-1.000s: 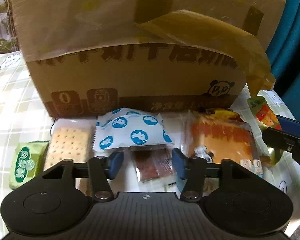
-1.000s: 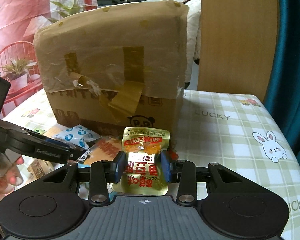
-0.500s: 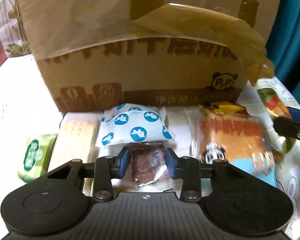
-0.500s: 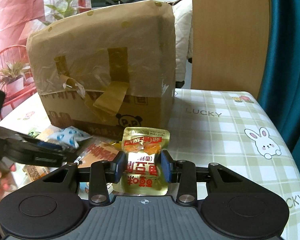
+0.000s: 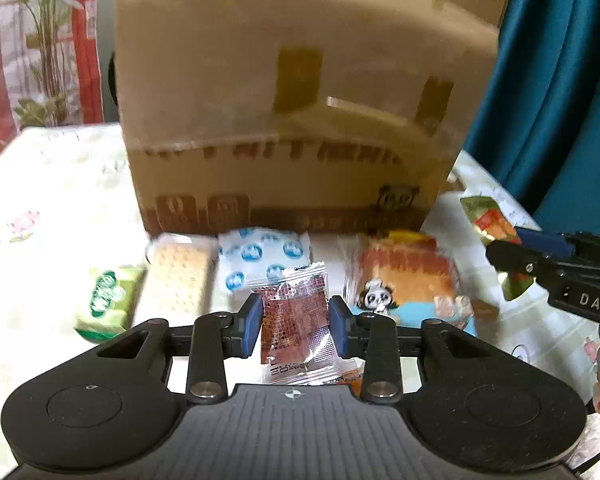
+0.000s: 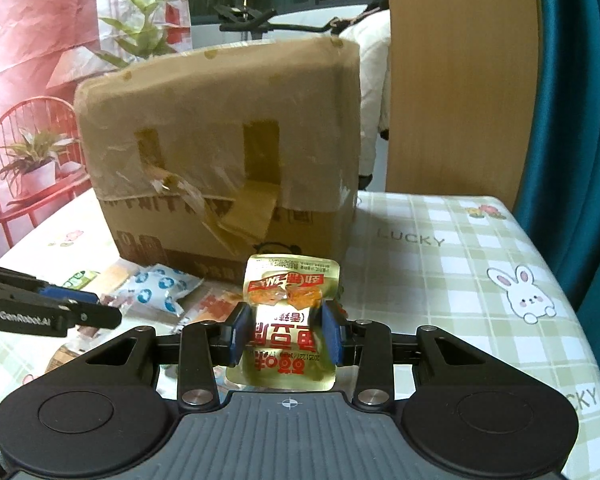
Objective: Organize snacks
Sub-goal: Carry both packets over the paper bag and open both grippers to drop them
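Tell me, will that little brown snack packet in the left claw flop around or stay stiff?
The brown snack packet probably stays fairly stiff in the middle: it stands upright between the left claw. Its clear crinkly ends likely bend easily. The glossy wrapper may be slippery, so it could slide.

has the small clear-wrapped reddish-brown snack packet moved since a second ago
Yes. The reddish-brown snack packet lay flat before the blue-dotted white pouch; now, clamped in the left gripper, it is lifted and overlaps that pouch.
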Tool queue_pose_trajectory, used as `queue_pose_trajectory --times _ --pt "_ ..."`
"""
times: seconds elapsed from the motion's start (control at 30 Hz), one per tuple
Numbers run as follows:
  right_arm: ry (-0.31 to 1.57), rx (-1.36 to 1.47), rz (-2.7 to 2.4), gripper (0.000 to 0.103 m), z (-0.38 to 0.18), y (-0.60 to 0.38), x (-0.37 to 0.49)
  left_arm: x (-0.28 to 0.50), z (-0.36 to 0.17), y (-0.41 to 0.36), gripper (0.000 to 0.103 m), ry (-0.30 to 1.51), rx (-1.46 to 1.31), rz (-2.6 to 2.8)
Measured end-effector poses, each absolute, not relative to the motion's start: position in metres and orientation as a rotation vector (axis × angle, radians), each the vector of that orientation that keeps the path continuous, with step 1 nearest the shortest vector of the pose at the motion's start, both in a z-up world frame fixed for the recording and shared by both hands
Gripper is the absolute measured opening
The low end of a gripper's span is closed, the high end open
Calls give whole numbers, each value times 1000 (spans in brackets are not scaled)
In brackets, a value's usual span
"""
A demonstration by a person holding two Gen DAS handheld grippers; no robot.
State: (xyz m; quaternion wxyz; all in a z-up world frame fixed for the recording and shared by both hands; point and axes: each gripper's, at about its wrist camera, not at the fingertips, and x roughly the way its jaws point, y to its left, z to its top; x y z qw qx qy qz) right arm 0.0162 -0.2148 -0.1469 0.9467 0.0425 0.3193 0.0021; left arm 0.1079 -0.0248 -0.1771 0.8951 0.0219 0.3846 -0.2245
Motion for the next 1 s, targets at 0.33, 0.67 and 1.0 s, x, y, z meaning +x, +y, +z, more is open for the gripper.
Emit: queue_pose_trajectory --times 0.33,0.67,1.0 --pt "503 65 23 36 -82 -212 3 96 -101 -5 38 544 46 -475" --pt "333 52 52 36 -14 -228 62 149 -32 -19 38 377 10 -493" --pt "350 93 60 37 -12 -231 166 234 -24 -51 38 411 -1 -463"
